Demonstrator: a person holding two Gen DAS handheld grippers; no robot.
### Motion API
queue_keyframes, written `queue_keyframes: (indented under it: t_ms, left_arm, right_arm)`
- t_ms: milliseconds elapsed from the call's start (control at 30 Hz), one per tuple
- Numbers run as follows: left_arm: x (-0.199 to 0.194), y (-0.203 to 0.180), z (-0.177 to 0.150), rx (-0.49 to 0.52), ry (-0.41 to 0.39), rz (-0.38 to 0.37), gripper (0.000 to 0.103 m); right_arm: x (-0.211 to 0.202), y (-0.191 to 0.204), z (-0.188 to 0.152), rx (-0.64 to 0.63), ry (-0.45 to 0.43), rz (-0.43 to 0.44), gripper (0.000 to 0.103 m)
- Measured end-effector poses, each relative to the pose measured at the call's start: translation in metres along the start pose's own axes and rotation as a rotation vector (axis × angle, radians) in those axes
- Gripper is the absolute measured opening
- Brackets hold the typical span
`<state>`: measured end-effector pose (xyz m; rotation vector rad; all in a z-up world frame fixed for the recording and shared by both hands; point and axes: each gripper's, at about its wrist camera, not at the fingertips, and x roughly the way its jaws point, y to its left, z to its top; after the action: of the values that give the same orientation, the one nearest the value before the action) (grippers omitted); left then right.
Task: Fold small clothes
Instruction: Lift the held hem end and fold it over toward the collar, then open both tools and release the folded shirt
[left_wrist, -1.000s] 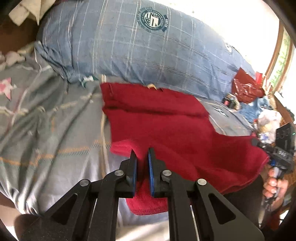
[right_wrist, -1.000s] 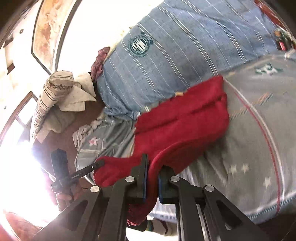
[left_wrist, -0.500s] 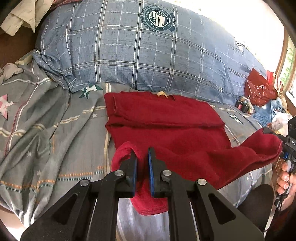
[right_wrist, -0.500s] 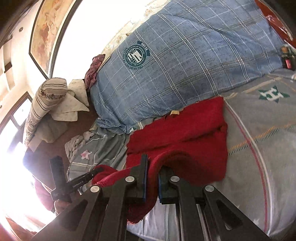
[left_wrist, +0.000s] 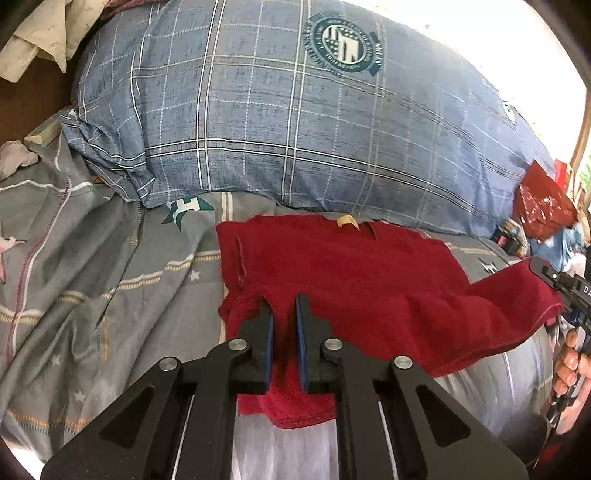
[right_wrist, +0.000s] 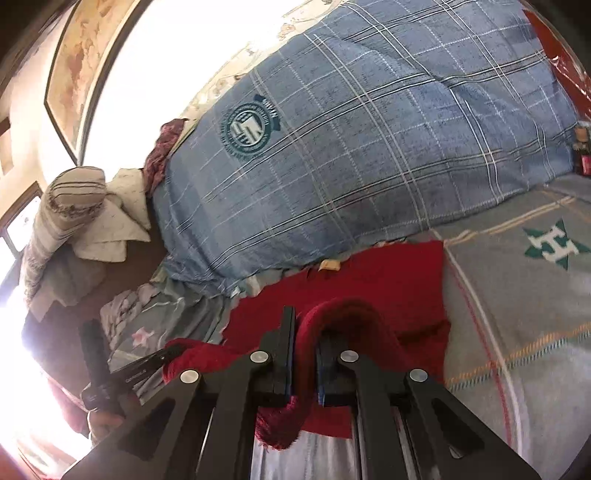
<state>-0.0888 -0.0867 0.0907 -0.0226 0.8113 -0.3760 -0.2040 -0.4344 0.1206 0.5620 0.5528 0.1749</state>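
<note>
A small red garment (left_wrist: 343, 266) lies on the grey bedsheet (left_wrist: 92, 277), its collar end with a tan label toward the blue plaid pillow. My left gripper (left_wrist: 283, 314) is shut on the garment's near left corner and holds it lifted over the garment. My right gripper (right_wrist: 304, 328) is shut on the near right corner of the garment (right_wrist: 388, 280), which humps up between its jaws. The right gripper also shows at the right edge of the left wrist view (left_wrist: 554, 284), holding the lifted hem.
A large blue plaid pillow (left_wrist: 295, 129) lies just behind the garment. A red plastic bag (left_wrist: 543, 206) and small items sit at the far right. Folded cloths and a striped roll (right_wrist: 74, 206) are stacked to the left of the pillow.
Both grippers have carried the near hem up and forward toward the pillow. The lifted lower part now hangs over the garment's upper part.
</note>
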Motion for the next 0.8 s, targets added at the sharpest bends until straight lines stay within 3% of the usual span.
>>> queue_keyframes:
  t_ms: [400, 800]
  left_arm:
    - [0.079, 0.011, 0.048, -0.038, 0.074, 0.015, 0.008]
    - [0.138, 0.021, 0.057, -0.083, 0.128, 0.003, 0.011]
  right_arm:
    - [0.079, -0.033, 0.043, 0.024, 0.025, -0.115, 0.008]
    - [0.147, -0.096, 0.052, 0.144, 0.079, -0.158, 0.010]
